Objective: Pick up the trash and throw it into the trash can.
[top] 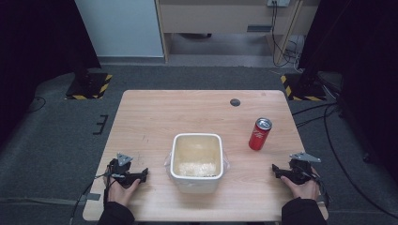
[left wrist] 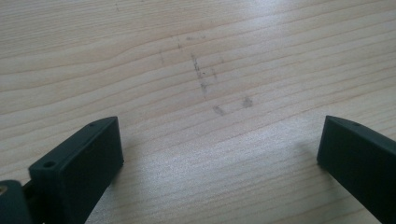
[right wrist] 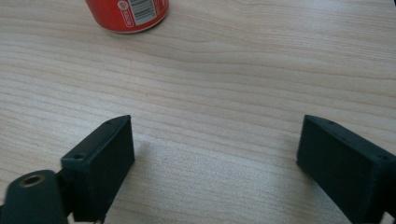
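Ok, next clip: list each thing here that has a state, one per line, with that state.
Red can: upright on the table, apart from the bin and both grippers.
White bin: upright, open-topped, lined with a clear bag, something pale inside.
Left gripper: open, nothing between its jaws, low over bare wood.
Right gripper: open, nothing between its jaws, facing the can's base.
Table: faint dark marks on the wood.

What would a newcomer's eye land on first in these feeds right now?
Probably the red can, standing upright on the right side of the wooden table, the one bright colour there. Next, the white square bin with a clear liner at the table's near middle. The left gripper and right gripper rest open at either side of it, holding nothing.
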### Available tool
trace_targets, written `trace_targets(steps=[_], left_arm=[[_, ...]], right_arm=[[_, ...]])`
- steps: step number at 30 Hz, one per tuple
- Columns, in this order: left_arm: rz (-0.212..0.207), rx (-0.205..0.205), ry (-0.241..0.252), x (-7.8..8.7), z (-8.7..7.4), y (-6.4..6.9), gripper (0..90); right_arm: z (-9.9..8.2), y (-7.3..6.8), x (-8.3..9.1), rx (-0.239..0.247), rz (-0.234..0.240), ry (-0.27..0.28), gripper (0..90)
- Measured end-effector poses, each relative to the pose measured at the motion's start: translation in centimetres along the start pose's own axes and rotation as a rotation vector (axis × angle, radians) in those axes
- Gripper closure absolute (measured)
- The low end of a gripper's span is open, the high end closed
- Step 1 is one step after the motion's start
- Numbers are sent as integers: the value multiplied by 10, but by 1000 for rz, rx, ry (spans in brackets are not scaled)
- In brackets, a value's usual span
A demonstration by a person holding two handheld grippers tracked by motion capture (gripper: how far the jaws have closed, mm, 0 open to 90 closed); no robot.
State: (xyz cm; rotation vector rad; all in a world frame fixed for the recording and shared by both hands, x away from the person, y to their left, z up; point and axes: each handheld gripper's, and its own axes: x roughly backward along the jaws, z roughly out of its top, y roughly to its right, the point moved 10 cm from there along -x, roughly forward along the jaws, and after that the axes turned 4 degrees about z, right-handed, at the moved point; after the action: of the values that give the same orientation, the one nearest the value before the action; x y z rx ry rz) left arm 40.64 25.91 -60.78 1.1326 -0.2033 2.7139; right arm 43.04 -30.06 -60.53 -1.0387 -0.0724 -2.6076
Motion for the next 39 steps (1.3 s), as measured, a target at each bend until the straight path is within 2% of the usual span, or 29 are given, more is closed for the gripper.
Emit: trace_targets(steps=[6,9,13,16,18,23,30,39], left_arm=[[0,0,0,0,0,0,0],[0,0,0,0,0,0,0],[0,0,0,0,0,0,0],[0,0,0,0,0,0,0],[0,0,-1,0,0,0,0],[0,0,-1,0,0,0,0],[0,0,-1,0,0,0,0],[-1,-1,-1,0,0,0,0]], right_arm=[[1,-1,3,-11,47,4,201],[3,-3,5,-17,59,11,206],[8,-5,11,-7,66,45,209],[13,-7,14,-19,82,81,211],[14,-7,15,-21,81,95,211],[12,-5,15,-26,77,85,209],[15,-5,17,-22,73,100,201],[30,-7,30,-8,75,182,193]])
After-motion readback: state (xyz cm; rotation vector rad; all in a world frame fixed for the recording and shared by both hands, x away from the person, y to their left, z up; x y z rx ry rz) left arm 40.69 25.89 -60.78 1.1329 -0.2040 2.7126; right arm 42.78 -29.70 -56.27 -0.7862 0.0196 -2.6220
